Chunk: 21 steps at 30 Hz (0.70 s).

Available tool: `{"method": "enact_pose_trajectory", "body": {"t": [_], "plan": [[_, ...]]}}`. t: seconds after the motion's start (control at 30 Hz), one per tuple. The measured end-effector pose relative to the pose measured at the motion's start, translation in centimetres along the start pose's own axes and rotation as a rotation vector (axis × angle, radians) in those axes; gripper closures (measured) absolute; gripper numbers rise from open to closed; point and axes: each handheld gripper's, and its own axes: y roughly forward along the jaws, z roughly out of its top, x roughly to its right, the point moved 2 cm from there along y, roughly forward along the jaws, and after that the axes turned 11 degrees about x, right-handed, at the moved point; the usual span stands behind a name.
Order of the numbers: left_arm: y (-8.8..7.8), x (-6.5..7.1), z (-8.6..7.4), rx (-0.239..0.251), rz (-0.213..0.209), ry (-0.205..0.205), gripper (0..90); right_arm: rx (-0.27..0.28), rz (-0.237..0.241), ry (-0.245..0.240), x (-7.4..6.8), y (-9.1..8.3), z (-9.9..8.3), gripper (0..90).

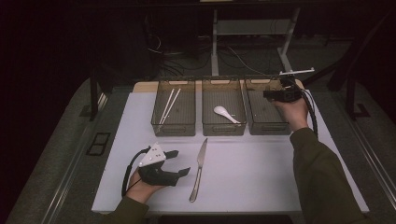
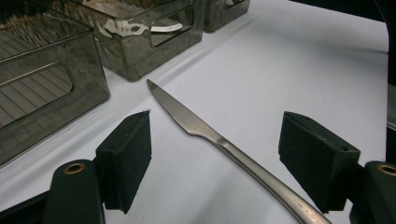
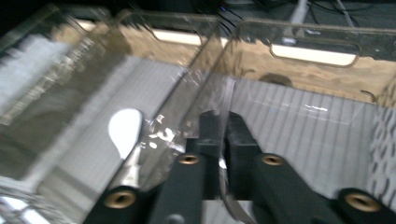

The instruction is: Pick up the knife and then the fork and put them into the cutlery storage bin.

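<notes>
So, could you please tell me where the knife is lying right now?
In the high view, the knife lies on the white table, just right of the left tongs, with its tip toward the middle bin.

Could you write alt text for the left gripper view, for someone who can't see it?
A steel table knife lies on a white table between the open left tool's two black jaws, touching neither. Its tip points toward smoky clear plastic bins at upper left.
</notes>
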Motion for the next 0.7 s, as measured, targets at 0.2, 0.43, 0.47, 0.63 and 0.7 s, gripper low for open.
{"method": "enact_pose_trajectory", "body": {"t": [0.2, 0.43, 0.47, 0.63, 0.7], "plan": [[0.0, 0.0, 0.0, -0.007, -0.003, -0.001, 24.5, -0.030, -0.016, -0.017, -0.2, 0.7, -0.7, 62.6], [0.1, 0.1, 0.0, -0.014, -0.003, -0.001, 24.6, -0.007, 0.045, -0.006, -0.5, -0.6, -0.8, 45.3], [0.1, 0.1, -0.1, -0.021, -0.003, -0.003, 25.2, -0.002, 0.061, -0.004, -0.7, -1.0, -0.9, 43.4], [0.6, 0.3, -0.3, -0.060, -0.014, -0.012, 36.7, 0.024, 0.137, -0.055, -2.2, -3.6, -1.8, 37.4], [0.9, 0.2, -0.4, -0.081, -0.002, -0.005, 42.0, 0.035, 0.163, -0.074, -3.0, -4.6, -2.4, 35.2]]}}
